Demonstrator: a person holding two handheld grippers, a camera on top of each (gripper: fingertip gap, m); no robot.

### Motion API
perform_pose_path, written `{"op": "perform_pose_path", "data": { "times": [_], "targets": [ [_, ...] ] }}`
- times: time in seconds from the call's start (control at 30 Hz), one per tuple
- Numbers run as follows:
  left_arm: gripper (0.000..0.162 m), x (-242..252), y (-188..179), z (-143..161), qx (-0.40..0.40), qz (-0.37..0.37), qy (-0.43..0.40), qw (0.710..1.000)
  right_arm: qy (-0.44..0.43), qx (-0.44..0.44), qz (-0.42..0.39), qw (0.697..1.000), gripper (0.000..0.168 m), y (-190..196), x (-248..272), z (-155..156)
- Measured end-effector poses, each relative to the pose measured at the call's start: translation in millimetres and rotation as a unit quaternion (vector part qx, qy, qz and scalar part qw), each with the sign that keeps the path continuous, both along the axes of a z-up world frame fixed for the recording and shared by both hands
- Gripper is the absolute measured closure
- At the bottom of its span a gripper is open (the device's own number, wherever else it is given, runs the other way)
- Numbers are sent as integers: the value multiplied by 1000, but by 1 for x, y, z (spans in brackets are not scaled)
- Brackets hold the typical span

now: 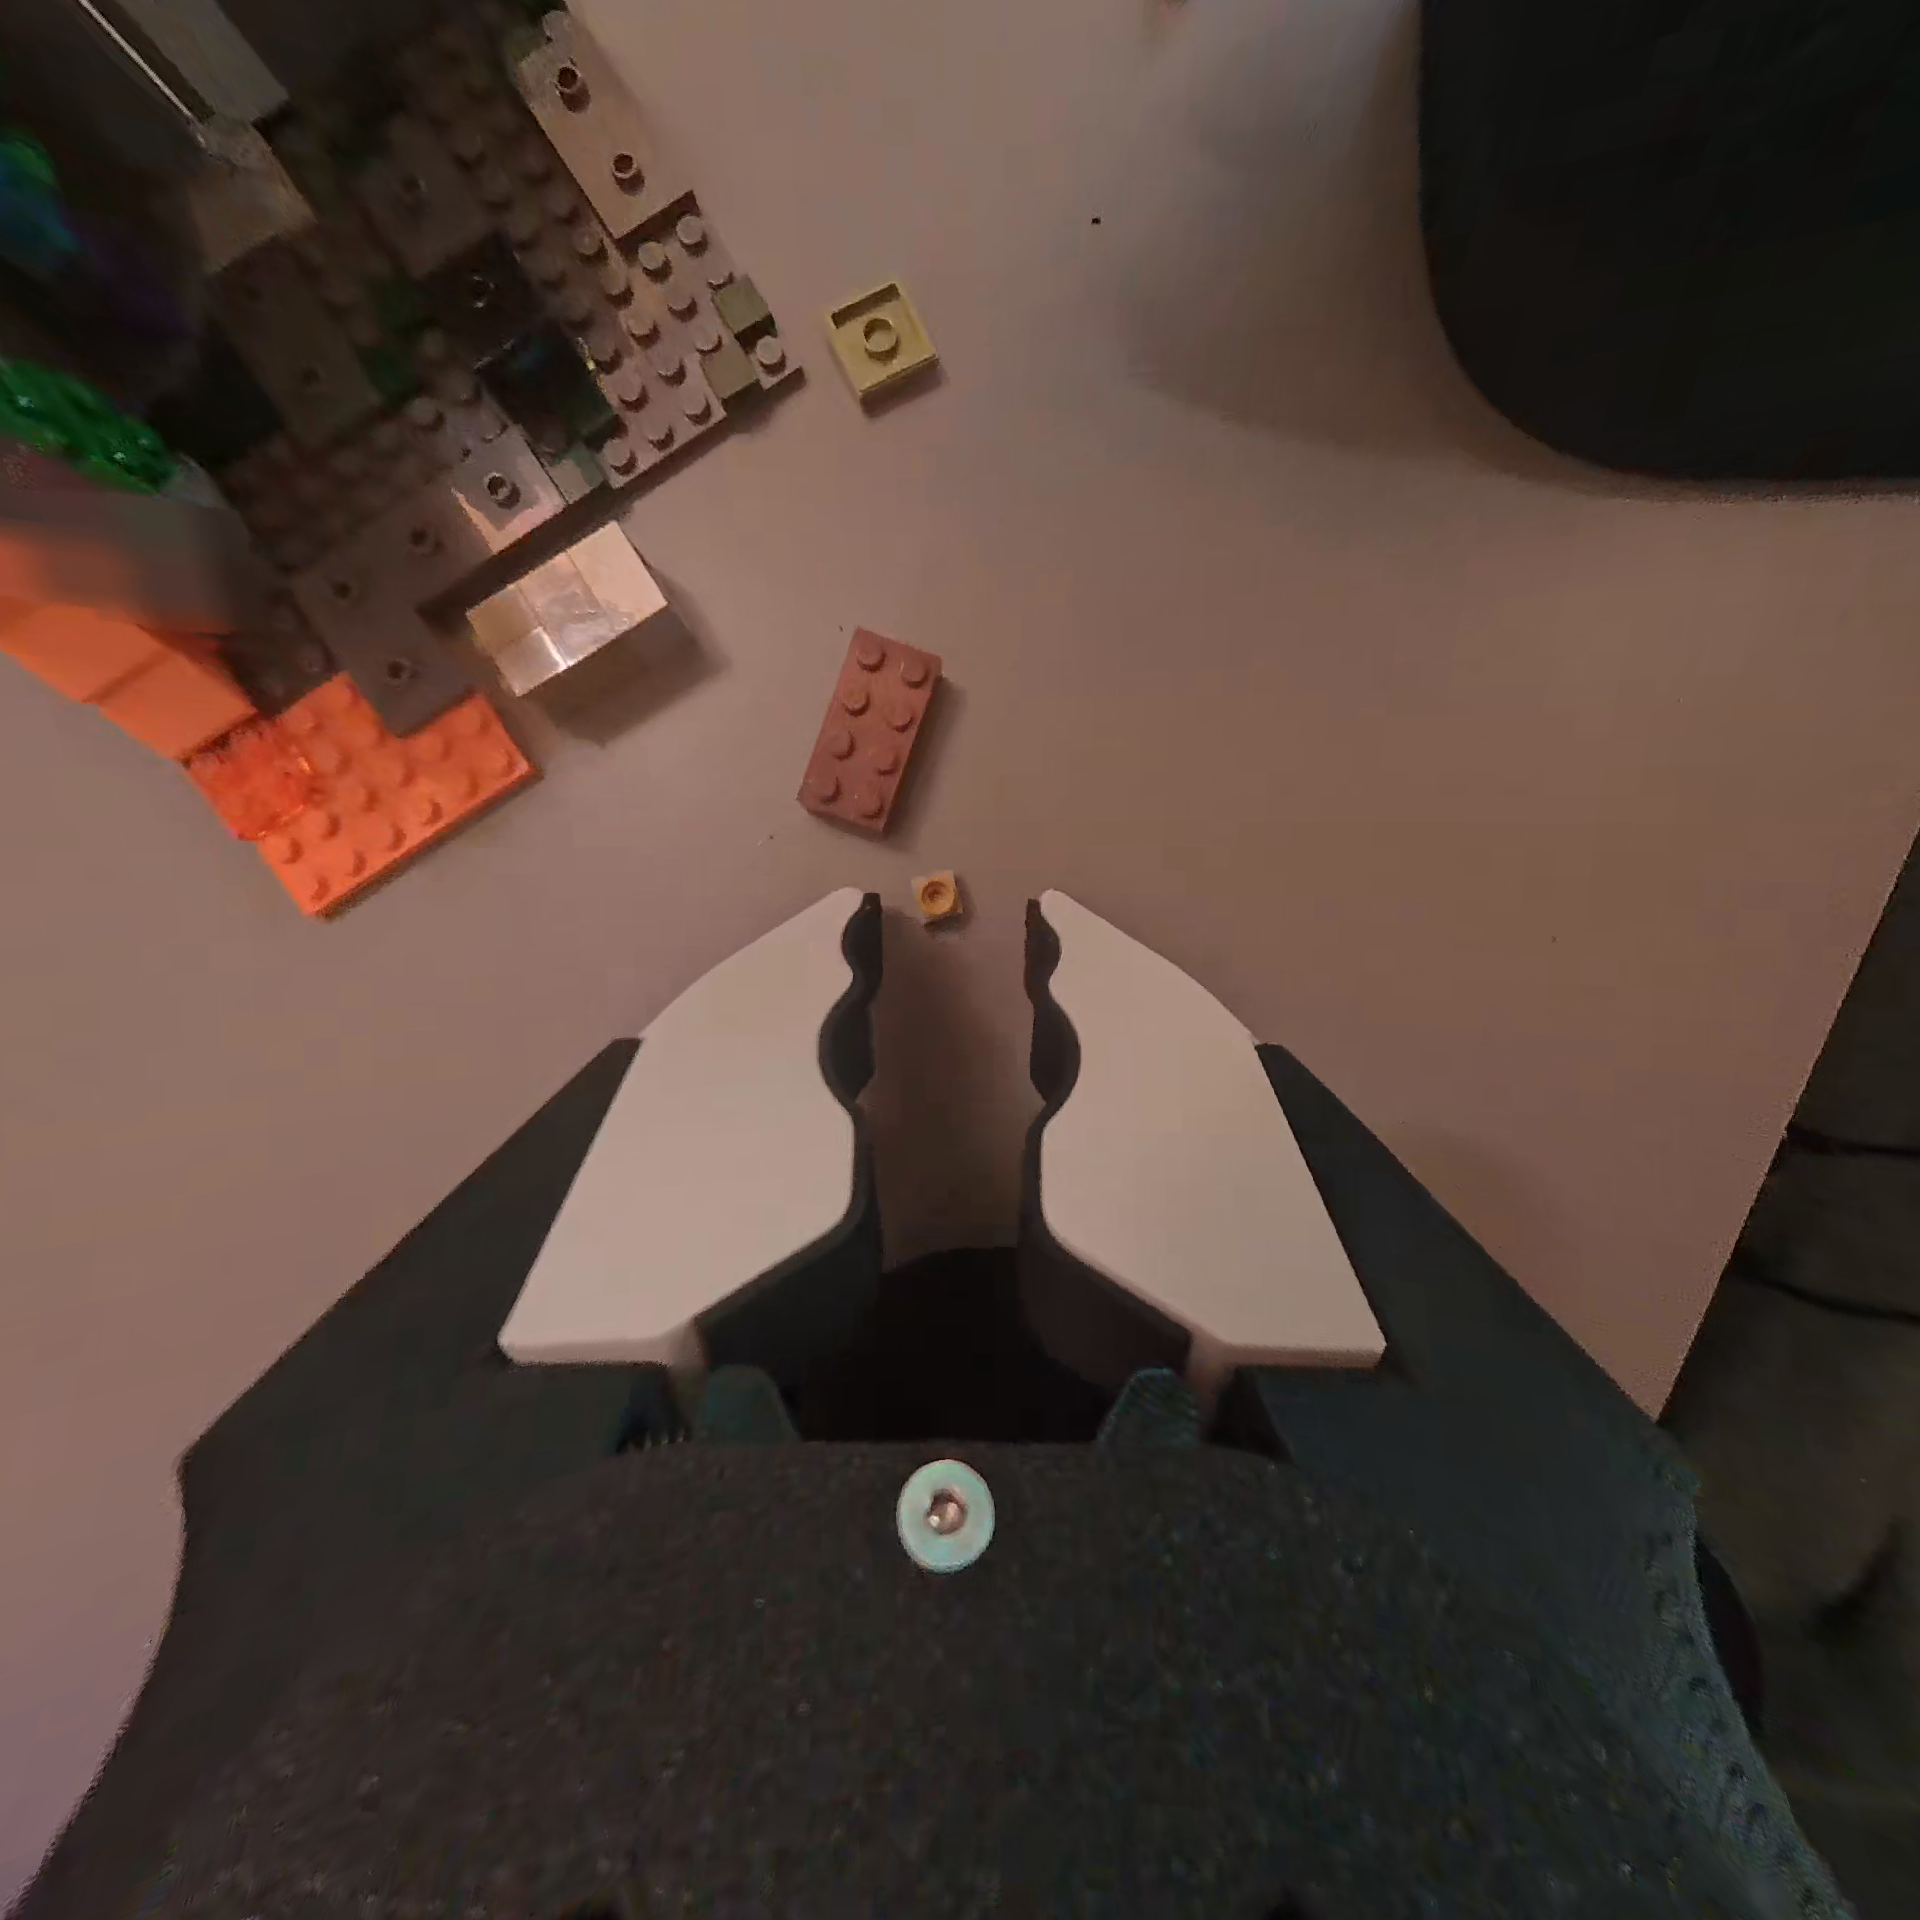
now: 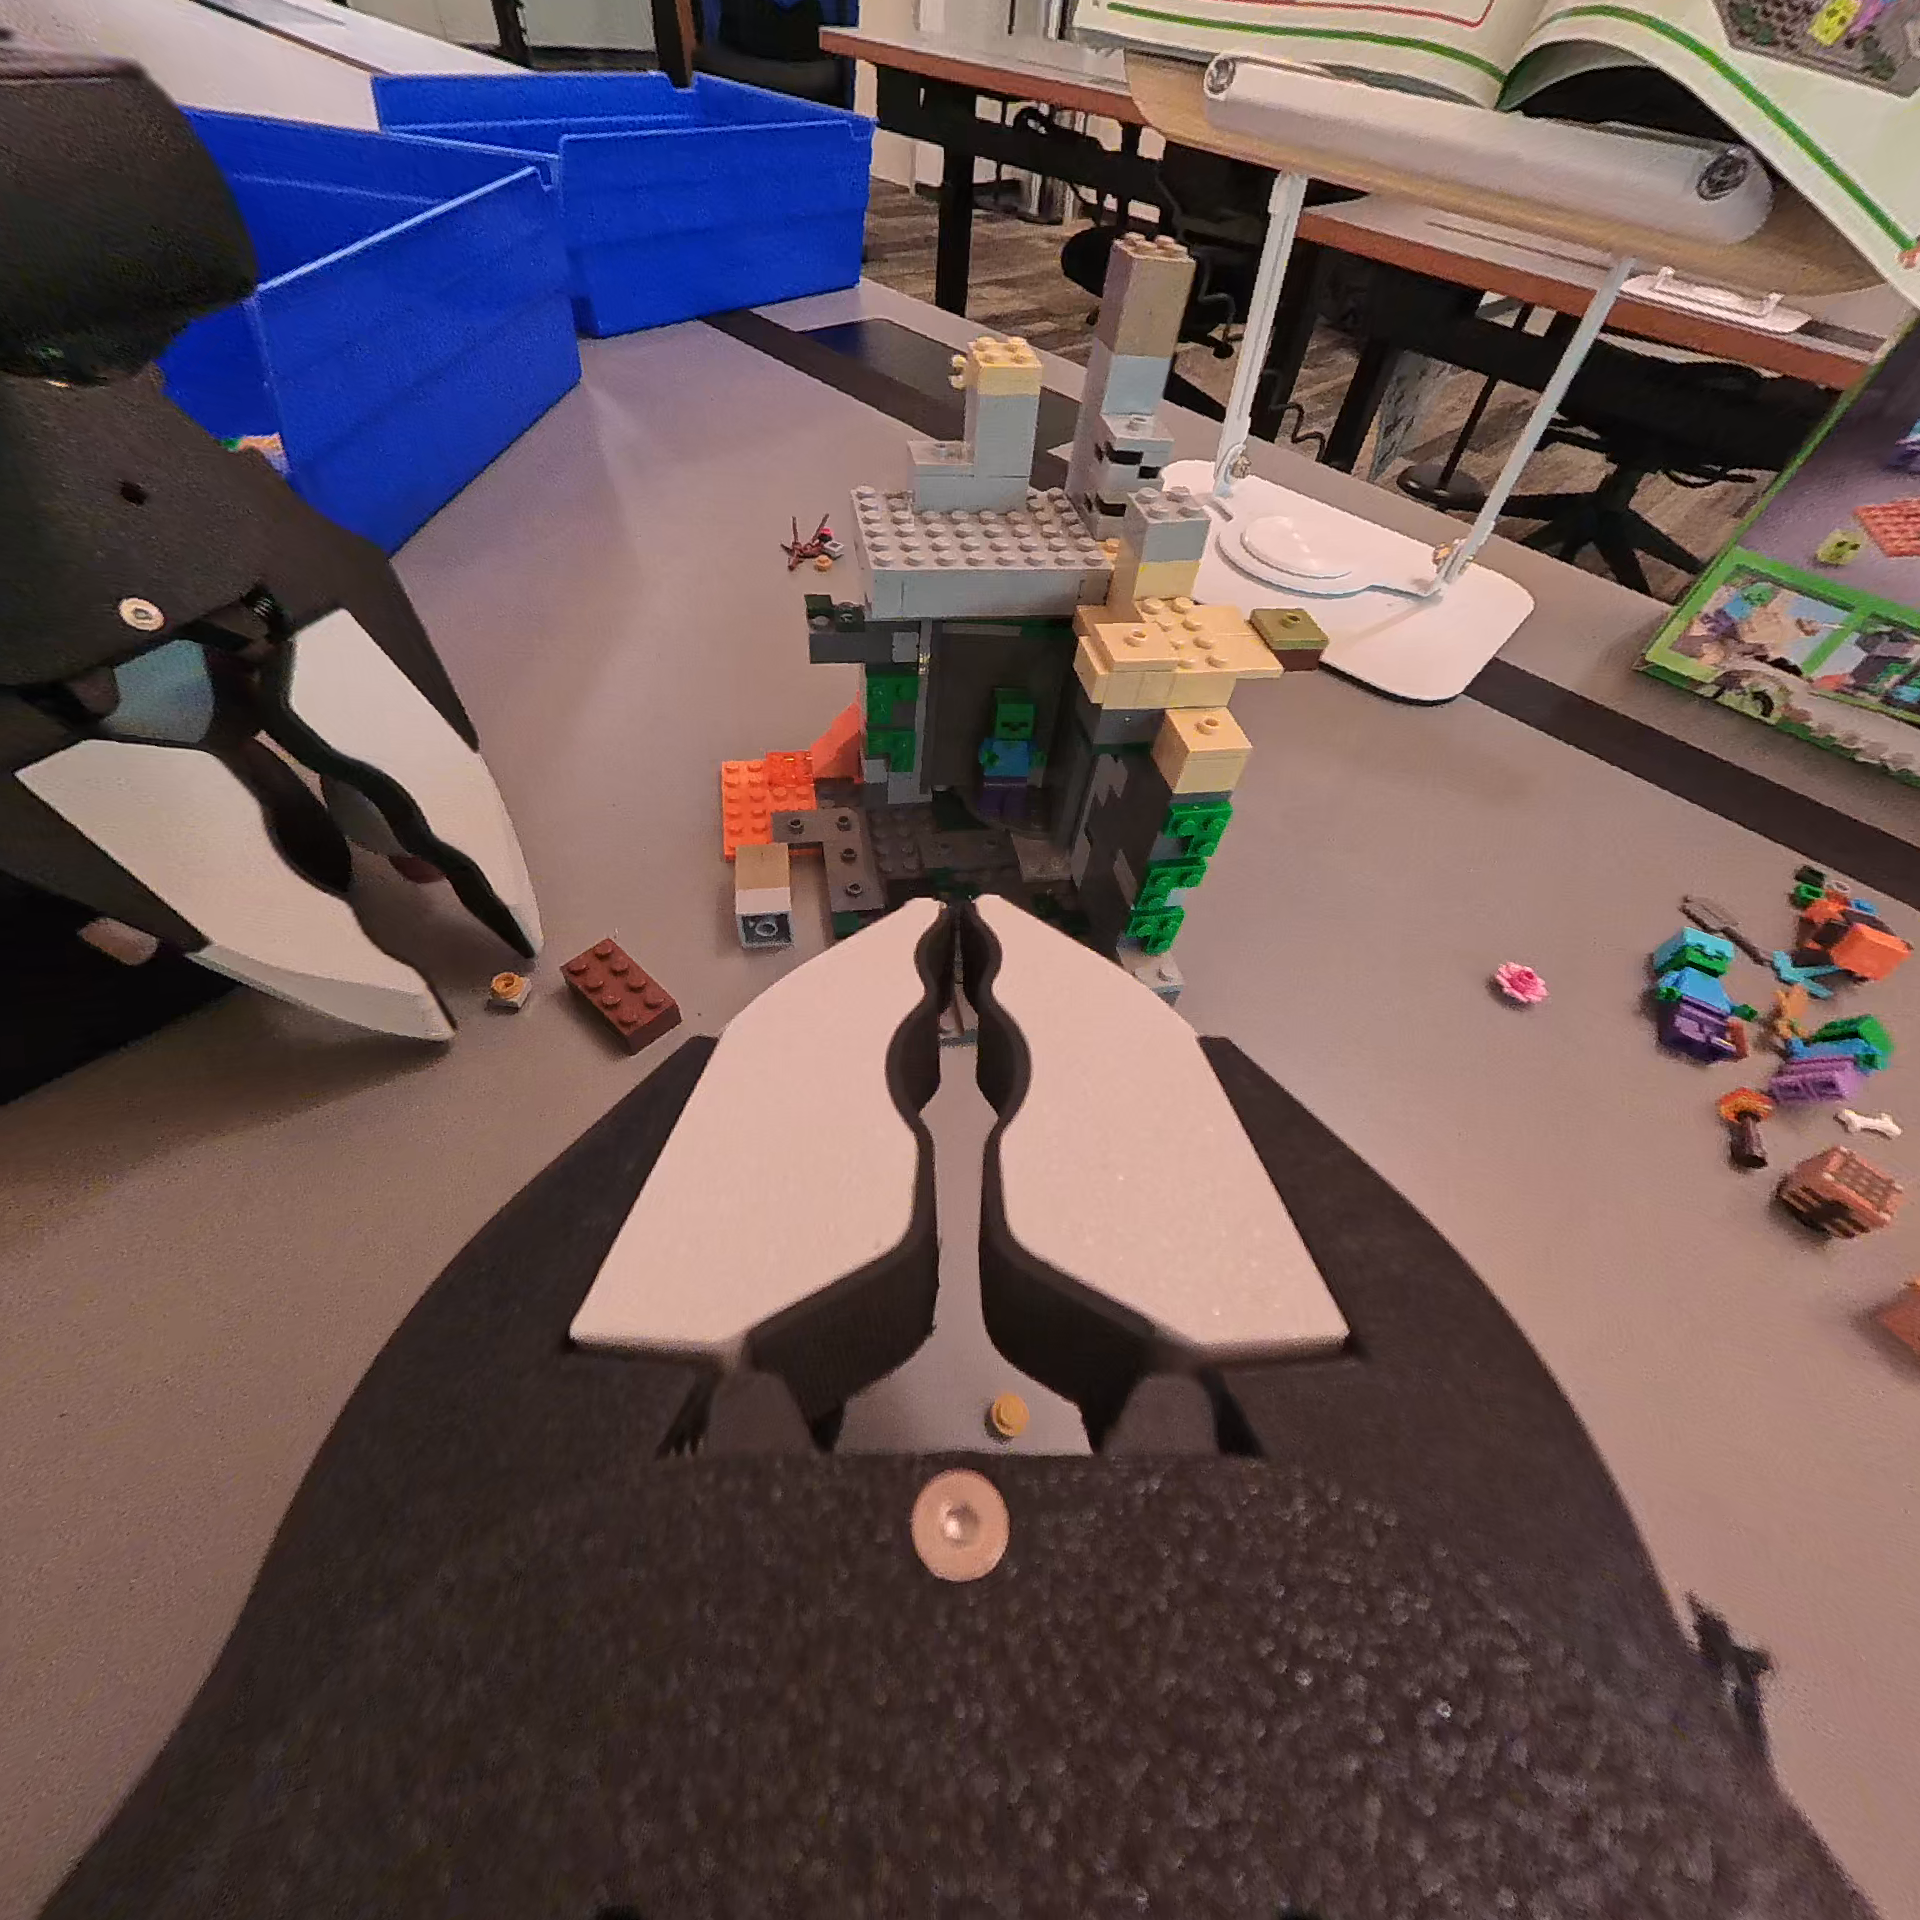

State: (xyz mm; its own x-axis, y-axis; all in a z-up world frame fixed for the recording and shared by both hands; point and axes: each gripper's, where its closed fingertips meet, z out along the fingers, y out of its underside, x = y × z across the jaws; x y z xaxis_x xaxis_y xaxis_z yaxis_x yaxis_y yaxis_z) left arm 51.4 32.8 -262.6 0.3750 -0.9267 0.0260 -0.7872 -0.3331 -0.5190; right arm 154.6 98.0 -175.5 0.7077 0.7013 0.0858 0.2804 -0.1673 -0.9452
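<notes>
- My left hand-held gripper (image 1: 954, 909) points down at the grey surface (image 1: 1299, 727) with its jaws apart and nothing between them; the tiny tan stud piece (image 1: 939, 898) sits just beyond the tips, in the centre of the left wrist view.
- The brown two-by-four brick (image 1: 871, 729) lies just past that stud piece, above it in the frame. Coming down at a slant, I judge a fingertip could nudge the brick or flick the small piece away, since it is so light and low.
- My right hand-held gripper (image 2: 958, 914) has its jaws nearly closed, with only a thin slit showing; I cannot tell whether a thin thing is pinched there.
- Its tips sit low in front of the brick-built tower (image 2: 1023, 665), centre of the right wrist view. Pushing forward, I could knock the overhanging tan section (image 2: 1174, 649) or the green figure (image 2: 1013, 743) loose.
- A small round tan piece (image 2: 1008, 1413) lies on the surface under my right hand-held gripper, easy to lose sight of.
- Loose coloured bits (image 2: 1787, 1018) lie at the right edge, near a careless sweep.
</notes>
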Motion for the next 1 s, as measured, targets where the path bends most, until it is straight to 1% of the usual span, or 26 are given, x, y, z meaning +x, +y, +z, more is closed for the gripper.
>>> {"op": "perform_pose_path", "data": {
  "times": [0.07,0.1,0.13,0.2,0.27,0.37,0.47,0.57,0.67,0.83,0.93,1.0],
  "targets": [
    [142,0,1,-3,0,1,9,1000,-4,0,5,1000,168,-1,-2,-1],
    [150,1,0,-3,0,-2,6,1000,-6,1,10,1000,168,-3,-4,-1],
    [154,2,-1,-3,3,-6,5,1000,-8,4,18,1000,168,-5,-6,-1],
    [154,3,-1,-3,21,-15,6,1000,-9,14,49,999,168,-12,-15,0],
    [154,7,-2,1,45,-25,-5,999,-9,14,105,994,168,-28,-31,0],
    [155,13,-4,14,92,-33,-23,995,-20,-17,184,983,168,-52,-54,-11],
    [155,17,-5,34,162,-33,-37,986,2,-76,225,971,165,-68,-69,-18],
    [155,24,-11,56,203,-35,-65,976,51,-131,244,960,157,-74,-77,-14],
    [155,26,-14,70,242,-39,-72,967,92,-167,262,946,155,-79,-82,-8],
    [155,26,-18,83,280,-46,-75,956,149,-208,284,924,158,-84,-82,3],
    [155,27,-22,91,275,-50,-103,955,153,-209,280,924,168,-82,-81,3],
    [155,28,-25,95,261,-49,-126,956,154,-207,291,921,168,-86,-82,5]
  ]
}}
